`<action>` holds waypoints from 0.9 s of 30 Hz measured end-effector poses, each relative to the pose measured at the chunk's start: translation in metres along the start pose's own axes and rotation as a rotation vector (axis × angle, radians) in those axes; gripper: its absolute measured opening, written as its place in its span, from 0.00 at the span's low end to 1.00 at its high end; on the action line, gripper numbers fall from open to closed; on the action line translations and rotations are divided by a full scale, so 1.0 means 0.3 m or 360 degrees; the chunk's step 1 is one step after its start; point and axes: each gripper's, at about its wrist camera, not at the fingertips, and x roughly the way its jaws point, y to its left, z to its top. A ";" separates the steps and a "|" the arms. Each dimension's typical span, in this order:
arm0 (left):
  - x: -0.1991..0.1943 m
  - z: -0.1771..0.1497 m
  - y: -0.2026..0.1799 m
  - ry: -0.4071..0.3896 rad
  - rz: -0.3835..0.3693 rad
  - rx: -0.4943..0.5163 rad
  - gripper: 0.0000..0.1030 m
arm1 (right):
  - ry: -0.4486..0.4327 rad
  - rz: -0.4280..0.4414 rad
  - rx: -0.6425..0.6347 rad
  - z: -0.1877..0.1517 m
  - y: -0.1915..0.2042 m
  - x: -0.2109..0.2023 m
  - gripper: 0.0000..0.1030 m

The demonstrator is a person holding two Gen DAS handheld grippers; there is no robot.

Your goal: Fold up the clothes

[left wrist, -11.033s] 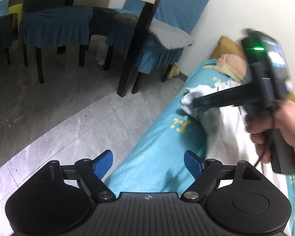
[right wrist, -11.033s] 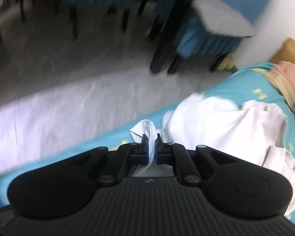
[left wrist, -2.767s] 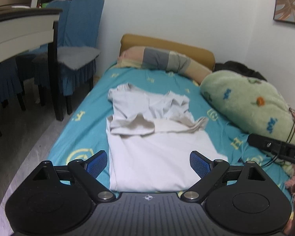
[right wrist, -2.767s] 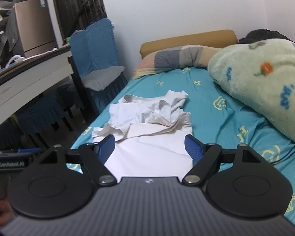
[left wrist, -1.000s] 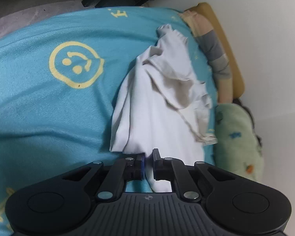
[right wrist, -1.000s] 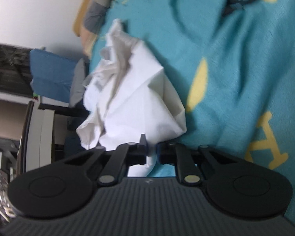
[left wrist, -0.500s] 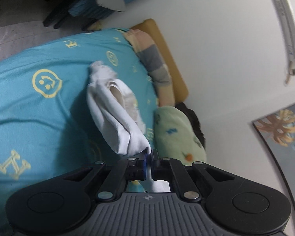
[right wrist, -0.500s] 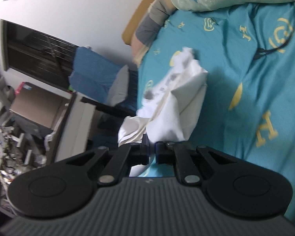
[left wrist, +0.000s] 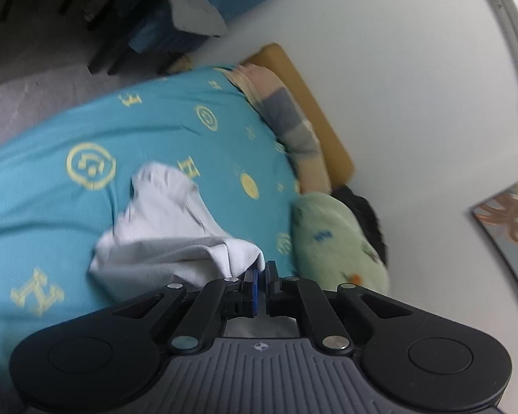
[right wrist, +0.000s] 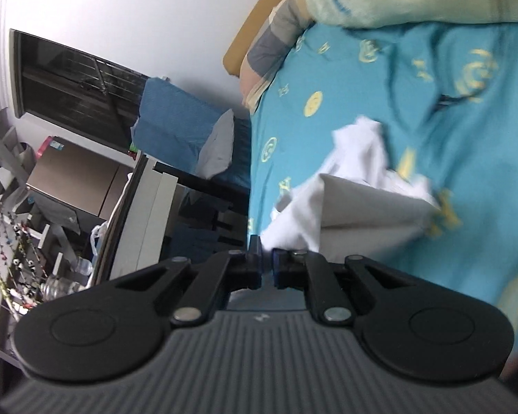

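Both-handed lift: left gripper [left wrist: 261, 276] and right gripper [right wrist: 266, 262] pinched shut on white shirt [left wrist: 169, 227], hanging over teal bedsheet [left wrist: 51, 207]. Keep corners level, taut; lower evenly.

Black ribbed hand-held gripper [left wrist: 260, 283], blue pads, silver screws.

The shirt [left wrist: 176, 227] is soft white cloth. The bed [left wrist: 51, 207] sheet is smooth blue cloth. The blanket [left wrist: 331, 241] looks fuzzy.
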 end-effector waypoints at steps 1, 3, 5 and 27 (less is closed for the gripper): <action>0.051 0.037 -0.013 -0.0017 0.0044 0.0006 0.04 | -0.0001 -0.0027 -0.0029 0.040 0.022 0.055 0.09; 0.166 0.104 -0.010 -0.0025 0.0106 0.0008 0.04 | -0.0017 -0.0107 -0.0097 0.111 0.047 0.176 0.09; 0.281 0.165 0.000 -0.0025 0.0169 0.0021 0.04 | -0.0012 -0.0185 -0.0125 0.165 0.046 0.294 0.09; 0.605 0.193 0.088 0.0006 0.0378 0.0743 0.72 | 0.0122 -0.0208 -0.0639 0.252 -0.051 0.538 0.79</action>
